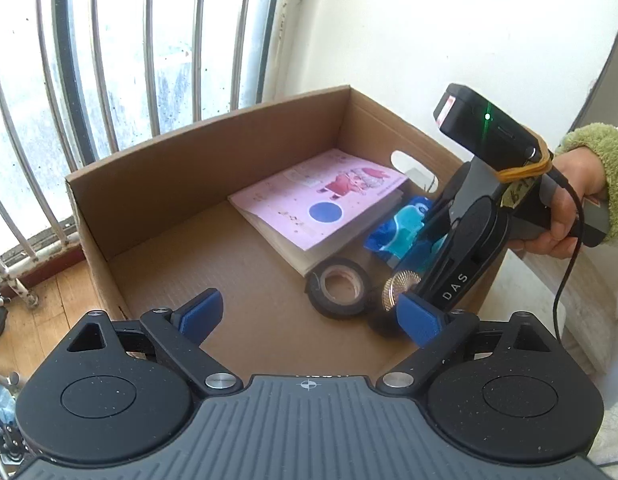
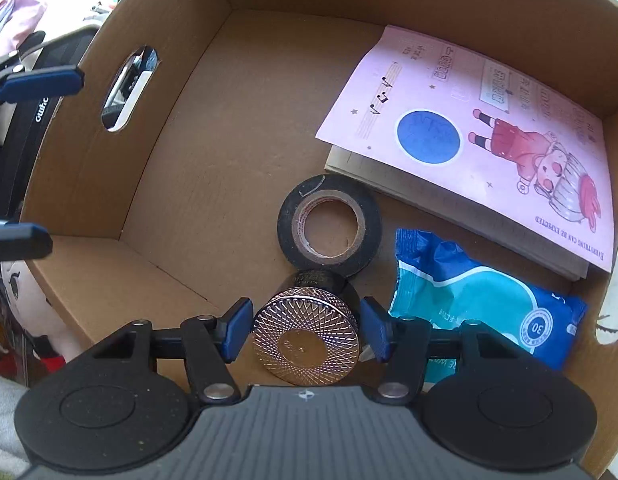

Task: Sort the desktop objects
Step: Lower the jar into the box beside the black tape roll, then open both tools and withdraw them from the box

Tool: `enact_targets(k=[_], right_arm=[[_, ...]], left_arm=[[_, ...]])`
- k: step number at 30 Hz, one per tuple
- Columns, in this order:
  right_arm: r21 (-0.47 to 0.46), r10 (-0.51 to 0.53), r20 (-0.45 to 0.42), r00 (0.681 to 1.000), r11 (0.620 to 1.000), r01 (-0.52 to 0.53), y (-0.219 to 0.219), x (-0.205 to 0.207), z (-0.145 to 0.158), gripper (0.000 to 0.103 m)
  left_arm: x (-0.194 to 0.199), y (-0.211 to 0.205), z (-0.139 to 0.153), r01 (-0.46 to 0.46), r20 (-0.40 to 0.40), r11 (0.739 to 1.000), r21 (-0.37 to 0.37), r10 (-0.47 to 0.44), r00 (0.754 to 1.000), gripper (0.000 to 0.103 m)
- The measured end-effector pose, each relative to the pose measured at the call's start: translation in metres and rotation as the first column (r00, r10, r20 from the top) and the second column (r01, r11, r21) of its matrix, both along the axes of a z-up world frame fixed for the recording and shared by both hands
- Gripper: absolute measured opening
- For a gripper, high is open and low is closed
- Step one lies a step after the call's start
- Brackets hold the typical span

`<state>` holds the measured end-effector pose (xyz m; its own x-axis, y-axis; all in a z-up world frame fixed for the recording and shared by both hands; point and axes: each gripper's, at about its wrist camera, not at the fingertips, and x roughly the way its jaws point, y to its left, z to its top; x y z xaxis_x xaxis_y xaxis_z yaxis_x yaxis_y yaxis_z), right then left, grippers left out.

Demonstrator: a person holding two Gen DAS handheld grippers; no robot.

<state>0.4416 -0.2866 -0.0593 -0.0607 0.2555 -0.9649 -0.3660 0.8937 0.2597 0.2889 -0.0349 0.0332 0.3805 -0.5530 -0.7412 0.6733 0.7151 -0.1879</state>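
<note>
An open cardboard box (image 2: 109,184) holds a pink notebook (image 2: 469,132), a blue wipes packet (image 2: 469,300) and a black tape roll (image 2: 329,224). My right gripper (image 2: 305,332) points down into the box, shut on a black jar with a patterned rose-gold lid (image 2: 305,340), just in front of the tape roll. The left wrist view shows that jar (image 1: 401,290) beside the tape roll (image 1: 341,288), near the box's right wall. My left gripper (image 1: 309,318) stands open and empty above the box's near edge, its blue pads (image 1: 201,314) wide apart.
Window bars (image 1: 109,60) and a white wall (image 1: 429,32) stand behind the box (image 1: 189,168). A hand in a green sleeve (image 1: 565,216) holds the right gripper's handle. The box's left half has bare floor (image 2: 213,160). Handle cutouts pierce its walls (image 2: 129,88).
</note>
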Motion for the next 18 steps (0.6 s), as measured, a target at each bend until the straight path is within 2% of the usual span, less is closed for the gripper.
enact_targets(k=[4,7,10,18], right_arm=[[-0.023,0.059,-0.037,0.998,0.998,-0.06,0.009,0.002,-0.005,0.063],[0.01,0.041,-0.13,0.991,0.999,-0.04,0.012,0.007,-0.024,0.061],[0.001,0.061,-0.112,0.992,0.998,-0.062,0.019,0.008,-0.023,0.062],[0.059,-0.017,-0.034,0.999,0.998,0.019,0.009,0.003,-0.017,0.066]], left_arm=[[0.01,0.012,0.005,-0.047,0.002,0.998,-0.042,0.047,0.999,0.096],[0.018,0.019,0.003,-0.069,-0.008,0.995,-0.067,0.069,0.998,0.097],[0.024,0.023,-0.001,-0.08,-0.02,0.993,-0.085,0.079,0.997,0.097],[0.025,0.02,-0.007,-0.072,-0.022,0.993,-0.098,0.07,0.997,0.097]])
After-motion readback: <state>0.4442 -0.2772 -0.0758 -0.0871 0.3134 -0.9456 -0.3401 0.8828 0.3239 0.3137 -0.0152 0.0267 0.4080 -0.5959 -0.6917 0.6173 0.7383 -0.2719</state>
